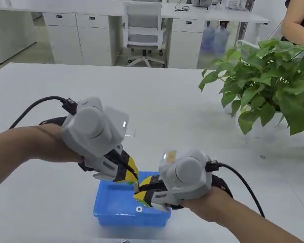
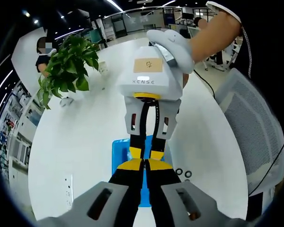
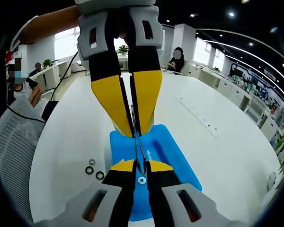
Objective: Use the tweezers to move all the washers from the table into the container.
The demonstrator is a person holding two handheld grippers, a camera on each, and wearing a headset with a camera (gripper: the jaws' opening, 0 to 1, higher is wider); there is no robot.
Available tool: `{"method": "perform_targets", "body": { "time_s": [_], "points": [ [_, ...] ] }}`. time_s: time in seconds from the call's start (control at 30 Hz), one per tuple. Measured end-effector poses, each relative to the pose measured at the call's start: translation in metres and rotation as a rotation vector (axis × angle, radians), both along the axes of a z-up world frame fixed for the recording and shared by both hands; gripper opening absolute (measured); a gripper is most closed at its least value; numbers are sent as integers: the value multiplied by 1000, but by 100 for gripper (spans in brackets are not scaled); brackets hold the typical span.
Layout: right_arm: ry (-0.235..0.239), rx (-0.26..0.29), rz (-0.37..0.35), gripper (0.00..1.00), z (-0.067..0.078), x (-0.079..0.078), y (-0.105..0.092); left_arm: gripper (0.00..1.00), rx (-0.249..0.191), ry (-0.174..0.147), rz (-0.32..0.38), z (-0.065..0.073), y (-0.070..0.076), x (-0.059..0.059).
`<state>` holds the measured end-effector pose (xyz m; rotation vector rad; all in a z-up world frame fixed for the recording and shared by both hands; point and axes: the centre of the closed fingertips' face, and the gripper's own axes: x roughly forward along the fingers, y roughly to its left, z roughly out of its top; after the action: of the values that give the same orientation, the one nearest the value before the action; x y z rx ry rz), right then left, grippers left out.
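The left claw (image 3: 133, 132) and the right claw (image 3: 137, 165) meet tip to tip over a blue container (image 3: 170, 161). Both are pressed together on the tweezers (image 3: 137, 144), a thin metal pair that runs in a straight line from between the left claw's yellow pads down into the yellow tips of the right claw.

Just beneath the right claw's tips, inside the container, sits one washer (image 3: 142, 180). The tweezer points end right by it, but I cannot tell whether they touch it. In the head view it appears on the container floor, under the right claw.

Three loose washers (image 3: 92, 161) lie on the white bench (image 3: 71, 142) outside the container. In the right gripper view they are near the claw and to its left, close to one another and apart from the container wall. In the left gripper view they show to the right of that claw's shut tips.

In the head view each claw is held in a hand, the left one angled down from the left and the right one coming in from the right. A leafy potted plant (image 1: 263, 86) stands on the bench well beyond the right claw, and an office chair (image 1: 143, 30) sits past the bench's far edge.
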<state>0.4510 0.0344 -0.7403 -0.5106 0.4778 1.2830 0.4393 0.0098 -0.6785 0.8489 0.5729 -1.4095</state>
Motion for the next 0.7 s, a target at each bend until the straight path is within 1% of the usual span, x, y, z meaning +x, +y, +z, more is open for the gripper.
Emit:
{"method": "perform_targets", "body": {
  "time_s": [0.2, 0.3, 0.47, 0.7],
  "points": [
    [24, 1, -12, 10, -12, 5, 0, 6, 5, 15, 7, -12, 0, 6],
    [29, -6, -14, 10, -17, 6, 0, 6, 7, 21, 10, -16, 0, 7],
    [38, -11, -17, 10, -23, 7, -1, 6, 6, 29, 16, -23, 1, 8],
    [49, -17, -18, 10, -28, 8, -1, 6, 6, 36, 21, -27, 1, 9]
  ]
}}
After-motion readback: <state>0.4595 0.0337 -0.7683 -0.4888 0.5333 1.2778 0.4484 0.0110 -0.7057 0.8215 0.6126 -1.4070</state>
